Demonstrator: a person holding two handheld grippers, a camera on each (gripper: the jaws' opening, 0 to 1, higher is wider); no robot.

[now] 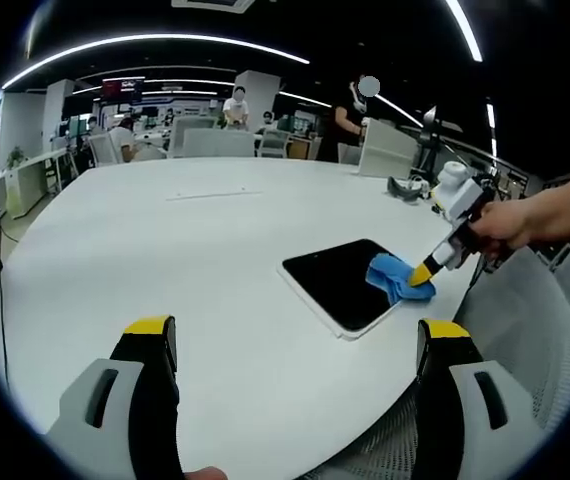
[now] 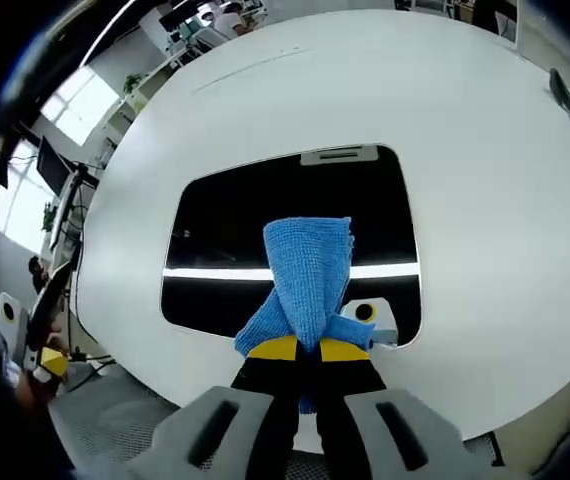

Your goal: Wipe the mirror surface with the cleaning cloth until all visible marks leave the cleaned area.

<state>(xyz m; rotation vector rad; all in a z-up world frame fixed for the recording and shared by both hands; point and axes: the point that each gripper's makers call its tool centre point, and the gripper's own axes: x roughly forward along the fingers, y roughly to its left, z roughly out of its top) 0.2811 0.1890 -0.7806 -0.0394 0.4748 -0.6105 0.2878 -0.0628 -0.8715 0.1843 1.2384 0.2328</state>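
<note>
A dark rectangular mirror [image 1: 340, 282] [image 2: 235, 220] with a white frame lies flat on the white table [image 1: 185, 240] near its edge. A blue cleaning cloth [image 1: 397, 279] [image 2: 308, 270] rests on the glass. My right gripper [image 2: 311, 349] is shut on the cloth's near end; from the other side it appears as the right gripper [image 1: 422, 273], pressing the cloth onto the mirror's right part. My left gripper [image 1: 300, 340] hovers open over the table's near edge, apart from the mirror, nothing between its fingers. The glass reflects a ceiling light strip.
A grey mesh chair [image 1: 525, 340] stands by the table edge at right. A person's hand [image 1: 505, 222] holds the right gripper. Small items [image 1: 405, 187] lie at the far right of the table. Desks and people fill the office behind.
</note>
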